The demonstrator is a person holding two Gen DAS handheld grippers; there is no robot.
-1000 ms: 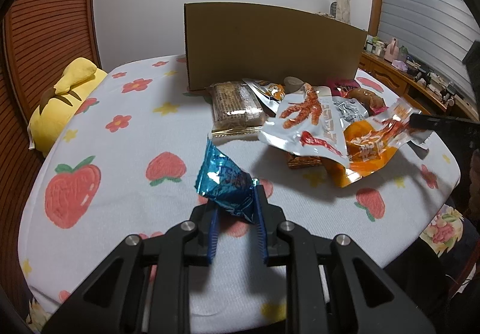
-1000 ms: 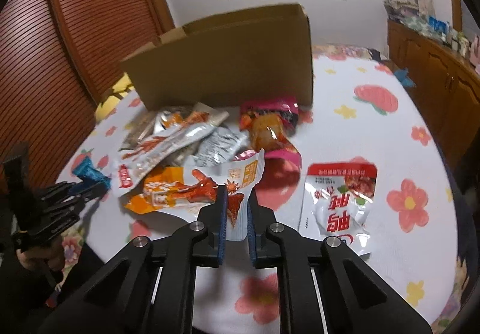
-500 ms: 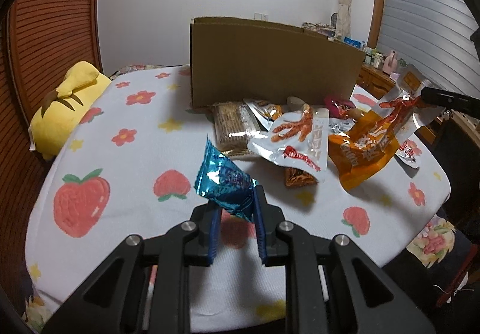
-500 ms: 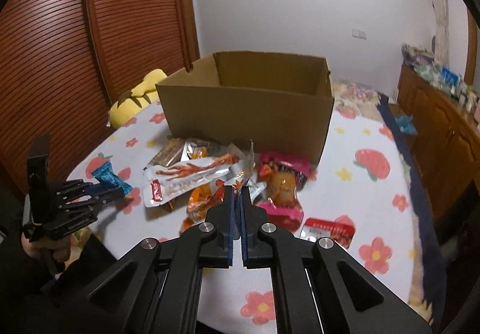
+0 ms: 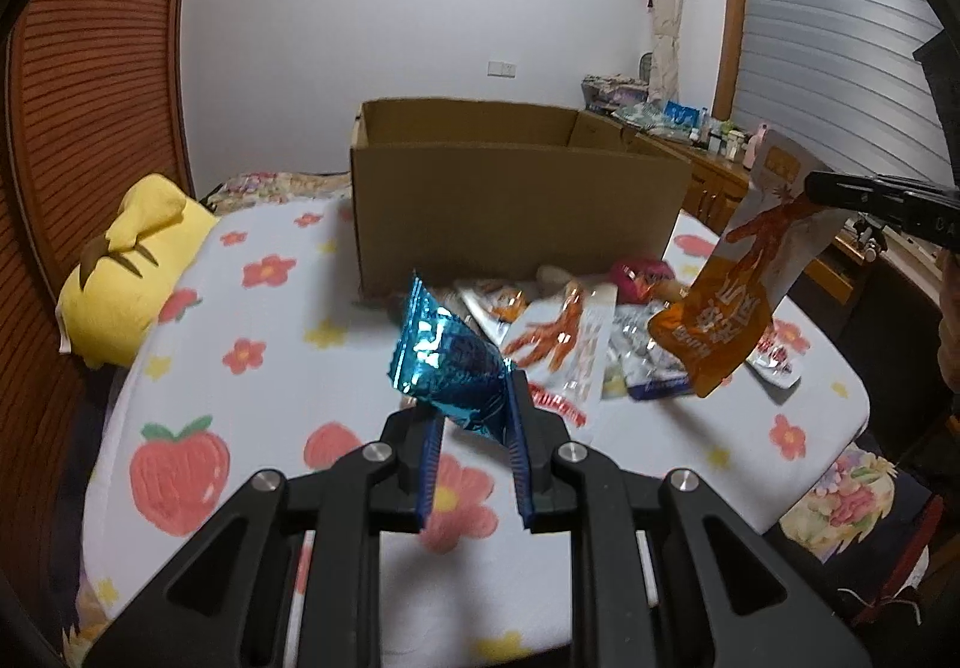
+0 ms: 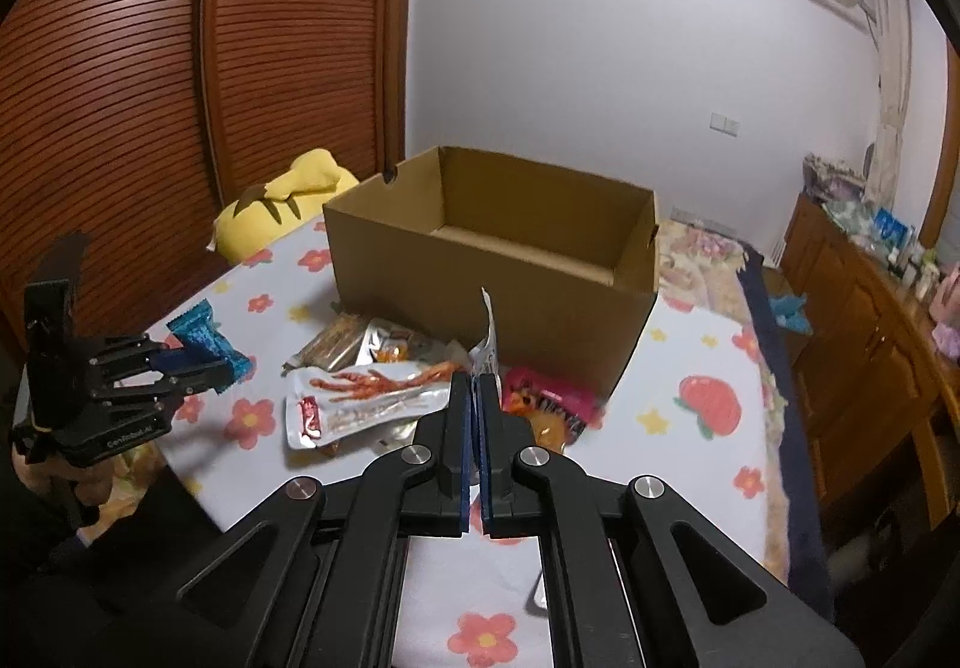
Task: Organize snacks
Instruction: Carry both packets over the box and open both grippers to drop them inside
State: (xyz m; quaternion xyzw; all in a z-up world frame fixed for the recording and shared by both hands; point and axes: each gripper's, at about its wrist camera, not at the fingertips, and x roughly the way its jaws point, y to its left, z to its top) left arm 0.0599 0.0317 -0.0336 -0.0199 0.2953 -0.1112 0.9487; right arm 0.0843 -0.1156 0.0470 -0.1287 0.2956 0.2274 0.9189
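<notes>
My left gripper (image 5: 471, 410) is shut on a blue foil snack packet (image 5: 447, 368), held above the flowered tablecloth (image 5: 252, 368). My right gripper (image 6: 477, 386) is shut on the top edge of an orange and white pouch (image 5: 738, 302), which hangs in the air and shows edge-on (image 6: 489, 344) in the right wrist view. An open cardboard box (image 6: 492, 296) stands behind a pile of snacks, with a silver chicken-feet pouch (image 6: 366, 398), a brown bar (image 6: 333, 344) and a pink pack (image 6: 549, 401) among them. The left gripper (image 6: 198, 368) with its blue packet (image 6: 201, 338) is left of the pile.
A yellow plush cushion (image 5: 129, 272) lies at the table's far left corner. A wooden sideboard (image 6: 870, 332) with small items runs along the right wall. A red and white pouch (image 5: 777, 362) lies at the right of the pile.
Both grippers have risen with their packs. The orange pouch has come off the pile and now hangs free, turned edge-on to the right camera. The box's inside has come into view.
</notes>
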